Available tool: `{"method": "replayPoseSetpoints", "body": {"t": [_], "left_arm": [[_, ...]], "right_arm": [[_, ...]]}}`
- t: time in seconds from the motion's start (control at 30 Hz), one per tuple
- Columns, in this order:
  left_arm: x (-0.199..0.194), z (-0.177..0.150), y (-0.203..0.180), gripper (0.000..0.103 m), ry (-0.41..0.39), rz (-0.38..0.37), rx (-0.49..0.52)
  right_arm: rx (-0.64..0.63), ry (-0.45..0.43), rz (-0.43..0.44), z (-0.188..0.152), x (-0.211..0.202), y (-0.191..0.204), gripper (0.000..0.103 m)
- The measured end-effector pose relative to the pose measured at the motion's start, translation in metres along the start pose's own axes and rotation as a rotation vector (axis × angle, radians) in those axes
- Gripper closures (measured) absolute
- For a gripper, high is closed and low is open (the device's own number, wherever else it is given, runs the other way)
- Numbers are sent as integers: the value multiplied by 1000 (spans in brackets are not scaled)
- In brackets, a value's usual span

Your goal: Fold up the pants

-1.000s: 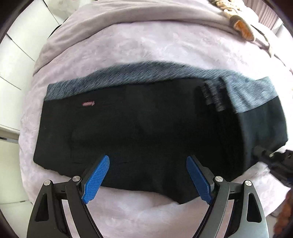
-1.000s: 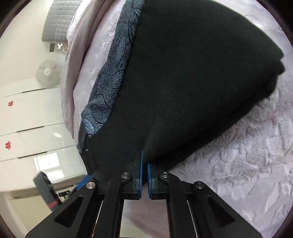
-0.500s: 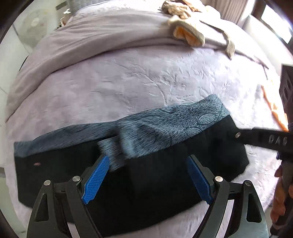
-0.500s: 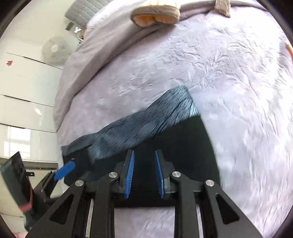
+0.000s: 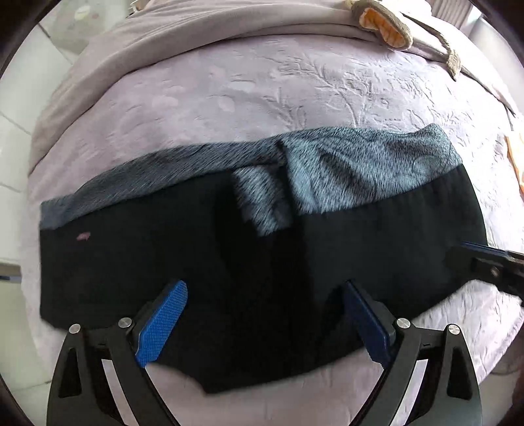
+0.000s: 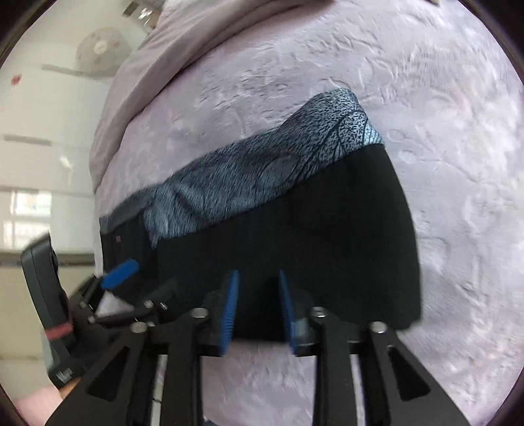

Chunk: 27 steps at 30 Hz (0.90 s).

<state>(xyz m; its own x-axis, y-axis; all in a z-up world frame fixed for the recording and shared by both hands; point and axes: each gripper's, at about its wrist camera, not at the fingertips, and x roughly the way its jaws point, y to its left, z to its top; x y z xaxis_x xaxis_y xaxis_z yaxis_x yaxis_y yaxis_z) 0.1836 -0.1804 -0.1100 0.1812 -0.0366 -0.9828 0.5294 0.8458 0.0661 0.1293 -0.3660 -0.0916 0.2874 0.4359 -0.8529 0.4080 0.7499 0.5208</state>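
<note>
One pair of black pants (image 5: 196, 262) with a grey-blue leaf-print band (image 5: 360, 170) along the far edge lies folded across a lilac embossed bedspread (image 5: 262, 98). Two grippers hover over its near edge. The left gripper (image 5: 262, 327) has just spread wide, holding nothing. The right gripper (image 6: 257, 308), partly parted and just opening, holds nothing either. A beige garment (image 5: 386, 23) lies beyond the pants.

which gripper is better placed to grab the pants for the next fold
Left, probably. The left gripper hangs wide open straight over the pants. The right gripper, jaws just opened and empty, sits at their near edge.
</note>
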Motion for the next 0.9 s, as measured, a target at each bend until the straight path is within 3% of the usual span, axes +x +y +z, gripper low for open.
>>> {"method": "replayPoseSetpoints", "body": {"t": [0.03, 0.07, 0.23, 0.57, 0.7, 0.9], "left_arm": [[-5, -4, 2, 7, 7, 12, -9], [-11, -10, 5, 7, 14, 26, -25], [-35, -36, 11, 7, 24, 38, -139], [-50, -94, 32, 7, 69, 59, -394], [-53, -104, 48, 7, 67, 51, -391], [-46, -93, 96, 7, 46, 29, -326]], "right_arm": [[-15, 6, -6, -5, -3, 0, 46], [-35, 14, -12, -10, -7, 4, 42], [-79, 70, -41, -35, -19, 7, 35], [-216, 208, -32, -73, -12, 16, 31], [-245, 206, -73, -77, -11, 25, 31], [-221, 99, -146, -81, -10, 57, 29]]}}
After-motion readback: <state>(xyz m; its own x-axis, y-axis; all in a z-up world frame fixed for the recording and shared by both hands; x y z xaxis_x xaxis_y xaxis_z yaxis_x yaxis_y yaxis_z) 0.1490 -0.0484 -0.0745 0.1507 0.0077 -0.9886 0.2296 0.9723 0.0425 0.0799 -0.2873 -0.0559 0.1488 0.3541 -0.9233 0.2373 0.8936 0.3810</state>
